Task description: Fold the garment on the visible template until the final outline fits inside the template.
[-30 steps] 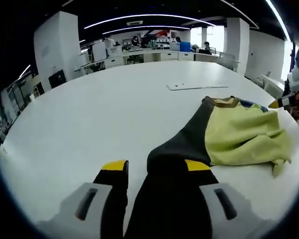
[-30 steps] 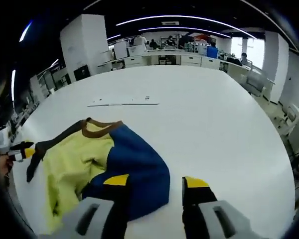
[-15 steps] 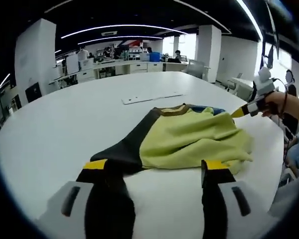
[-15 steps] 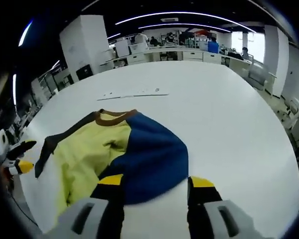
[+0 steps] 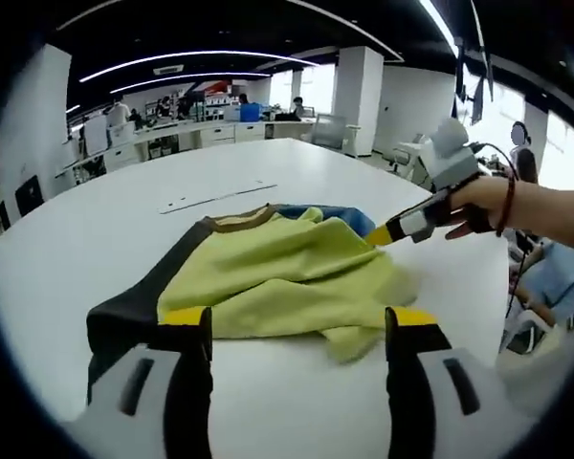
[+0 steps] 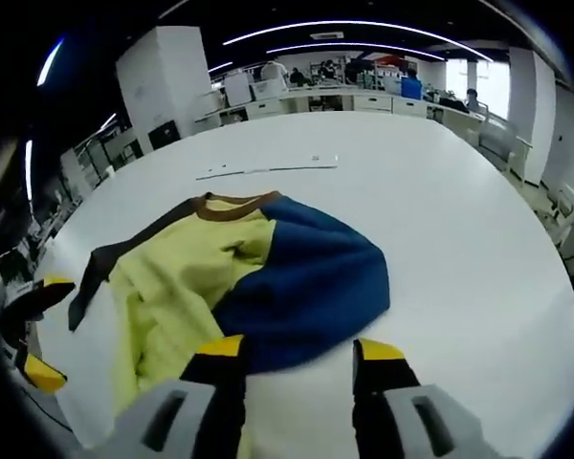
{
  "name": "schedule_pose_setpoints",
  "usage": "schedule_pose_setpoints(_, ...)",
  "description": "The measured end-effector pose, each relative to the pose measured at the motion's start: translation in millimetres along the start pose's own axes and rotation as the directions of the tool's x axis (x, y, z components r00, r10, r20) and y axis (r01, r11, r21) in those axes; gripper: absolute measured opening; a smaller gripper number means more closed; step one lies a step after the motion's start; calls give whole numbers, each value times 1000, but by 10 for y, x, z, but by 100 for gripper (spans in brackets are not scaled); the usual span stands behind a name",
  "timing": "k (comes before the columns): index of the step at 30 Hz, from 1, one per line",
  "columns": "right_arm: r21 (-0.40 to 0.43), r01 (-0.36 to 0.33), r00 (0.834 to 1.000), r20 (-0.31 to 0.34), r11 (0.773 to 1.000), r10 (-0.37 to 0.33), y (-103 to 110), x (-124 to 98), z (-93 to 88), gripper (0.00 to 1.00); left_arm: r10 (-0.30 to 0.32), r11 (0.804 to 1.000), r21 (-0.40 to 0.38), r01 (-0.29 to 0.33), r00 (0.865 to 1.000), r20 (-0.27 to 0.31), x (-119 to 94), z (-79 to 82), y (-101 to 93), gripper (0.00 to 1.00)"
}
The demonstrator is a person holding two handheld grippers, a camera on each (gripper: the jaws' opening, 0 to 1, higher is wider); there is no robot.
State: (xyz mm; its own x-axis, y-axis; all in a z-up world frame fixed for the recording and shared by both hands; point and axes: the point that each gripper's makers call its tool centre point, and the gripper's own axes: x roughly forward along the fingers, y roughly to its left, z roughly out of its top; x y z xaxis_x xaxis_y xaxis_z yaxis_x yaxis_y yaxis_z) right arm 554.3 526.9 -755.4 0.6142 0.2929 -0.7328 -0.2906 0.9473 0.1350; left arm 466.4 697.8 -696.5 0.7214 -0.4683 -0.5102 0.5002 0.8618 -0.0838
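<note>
A garment lies crumpled on the white round table. Its body is yellow-green, with a black sleeve, a brown collar and a blue part. My left gripper stands open just short of the yellow hem. The right gripper, held in a hand, comes in from the right, its tip at the cloth. In the right gripper view the blue part lies just ahead of my open right gripper, with yellow cloth to its left. A flat white strip lies beyond.
The same white strip lies behind the garment. The left gripper's yellow tip shows by the table's left edge. Office desks with people, and white pillars, stand beyond the table. A seated person is close on the right.
My left gripper let go of the black sleeve, which now lies on the table, opened wider, and swung round toward the yellow hem. The right gripper edged closer to the blue part.
</note>
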Motion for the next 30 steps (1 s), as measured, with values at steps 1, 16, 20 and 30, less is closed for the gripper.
schedule_pose_setpoints(1, 0, 5, 1000, 3, 1000, -5, 2, -2, -1, 41, -10, 1000, -2, 10, 1000, -2, 16, -9, -45, 69)
schedule_pose_setpoints(16, 34, 63, 998, 8, 997, -63, 126, 69, -117, 28, -51, 998, 19, 52, 997, -62, 291, -251, -494, 56)
schedule_pose_setpoints(20, 43, 77, 997, 10, 996, -78, 162, 112, -145, 23, -32, 999, -40, 29, 997, -71, 377, -294, -472, 50)
schedule_pose_setpoints(30, 63, 106, 994, 28, 992, -108, 186, 141, -145, 10, 21, 999, -27, -24, 993, -116, 477, -429, -383, 28)
